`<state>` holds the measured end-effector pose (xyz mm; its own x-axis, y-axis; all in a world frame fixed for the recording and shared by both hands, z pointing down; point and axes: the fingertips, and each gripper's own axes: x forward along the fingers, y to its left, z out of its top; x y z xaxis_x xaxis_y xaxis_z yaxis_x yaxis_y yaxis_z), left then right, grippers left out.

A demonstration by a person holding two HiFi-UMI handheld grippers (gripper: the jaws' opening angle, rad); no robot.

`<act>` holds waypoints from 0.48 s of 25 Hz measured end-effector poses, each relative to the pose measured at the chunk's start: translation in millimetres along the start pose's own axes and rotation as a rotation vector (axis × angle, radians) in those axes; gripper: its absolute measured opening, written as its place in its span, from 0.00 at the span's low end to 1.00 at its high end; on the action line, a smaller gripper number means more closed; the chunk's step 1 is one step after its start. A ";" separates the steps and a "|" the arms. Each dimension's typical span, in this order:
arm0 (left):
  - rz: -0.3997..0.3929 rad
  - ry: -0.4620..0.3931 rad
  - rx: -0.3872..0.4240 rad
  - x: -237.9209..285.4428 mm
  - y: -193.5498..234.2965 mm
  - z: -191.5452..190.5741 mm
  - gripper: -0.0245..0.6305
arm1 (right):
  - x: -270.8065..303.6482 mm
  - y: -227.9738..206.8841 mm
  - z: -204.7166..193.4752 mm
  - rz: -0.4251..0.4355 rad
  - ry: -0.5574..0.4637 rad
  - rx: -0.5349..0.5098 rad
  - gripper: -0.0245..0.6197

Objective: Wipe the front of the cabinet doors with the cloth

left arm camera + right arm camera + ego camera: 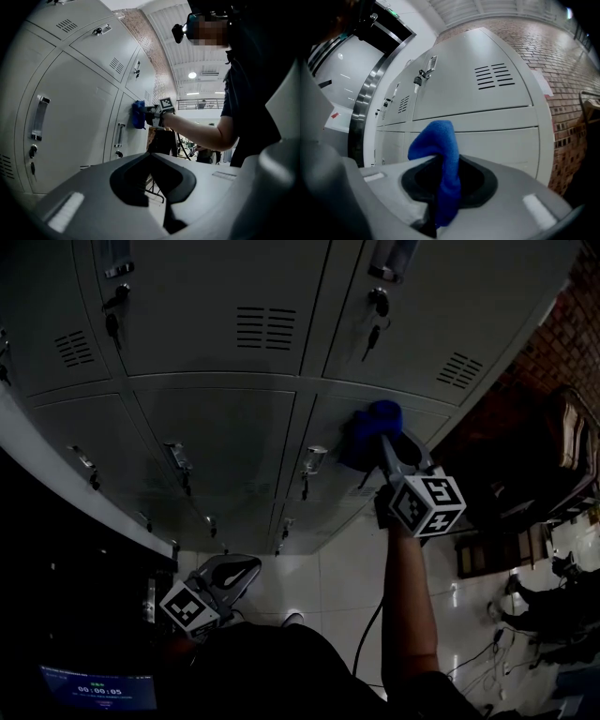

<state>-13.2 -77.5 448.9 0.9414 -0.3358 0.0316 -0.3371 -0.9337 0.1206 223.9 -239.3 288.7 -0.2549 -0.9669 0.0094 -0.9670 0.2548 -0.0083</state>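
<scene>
pinching one cloth (445, 178), right gripper (385, 446) meets one cabinet door (328, 423); left gripper (150, 155) closed, empty.

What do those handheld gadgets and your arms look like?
The left tool and right tool are grey plastic with dark jaw pads; each carries a white cube with black square markers. A black cable runs beneath the right arm. The top is dark, short-sleeved.

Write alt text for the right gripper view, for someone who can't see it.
The right gripper is shut on a blue cloth, its folded end sticking up before grey cabinet doors with vent slots. A brick wall stands at the right.
</scene>
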 end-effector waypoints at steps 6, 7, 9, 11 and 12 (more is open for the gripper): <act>0.003 0.008 -0.003 4.1 -1.9 -2.9 0.04 | -19.0 -39.4 3.7 -0.063 -0.005 0.001 0.15; 0.002 0.012 0.000 4.6 -1.8 -4.3 0.04 | -22.1 -46.5 4.8 -0.076 -0.006 -0.002 0.15; 0.000 0.012 -0.003 7.2 -3.7 -0.6 0.04 | -28.2 -60.3 6.4 -0.102 -0.008 -0.008 0.15; -0.001 0.011 -0.008 9.0 -6.0 2.3 0.04 | -34.8 -73.5 6.9 -0.129 -0.007 -0.013 0.15; -0.003 0.012 -0.007 9.4 -6.7 2.0 0.04 | -38.2 -80.1 7.1 -0.144 -0.007 -0.014 0.15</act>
<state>-2.2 -74.6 446.3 0.9424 -0.3317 0.0432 -0.3345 -0.9337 0.1281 311.2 -222.9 281.9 -0.1136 -0.9935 0.0029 -0.9935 0.1136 0.0063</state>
